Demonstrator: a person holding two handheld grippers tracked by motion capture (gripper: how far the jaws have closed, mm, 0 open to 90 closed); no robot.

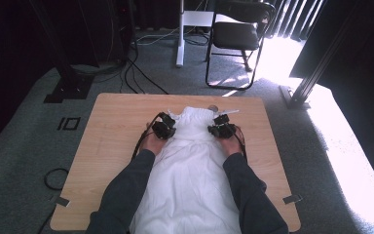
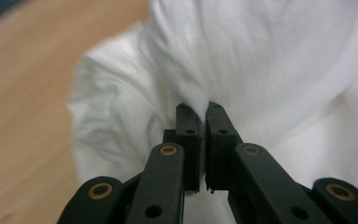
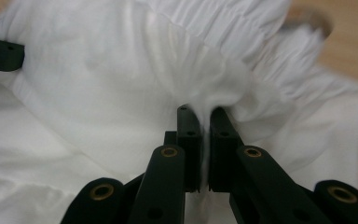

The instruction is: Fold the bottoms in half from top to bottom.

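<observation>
A white garment [image 1: 190, 170] lies lengthwise on the wooden table [image 1: 112, 131], its gathered top end toward the far edge. My left gripper [image 1: 168, 127] is at the garment's left upper side, and in the left gripper view its jaws pinch a fold of the white cloth [image 2: 223, 70], with my left gripper [image 2: 202, 111] shut on it. My right gripper [image 1: 219, 127] is at the right upper side. In the right gripper view my right gripper [image 3: 203, 112] is shut on a bunched fold of the cloth [image 3: 121, 79].
A black folding chair [image 1: 236, 34] and a white stand leg [image 1: 180, 39] are on the grey carpet beyond the table. Cables [image 1: 136, 73] run across the floor at the back left. Strong sunlight falls on the floor at the right. Both forearms in dark sleeves [image 1: 126, 195] rest over the table.
</observation>
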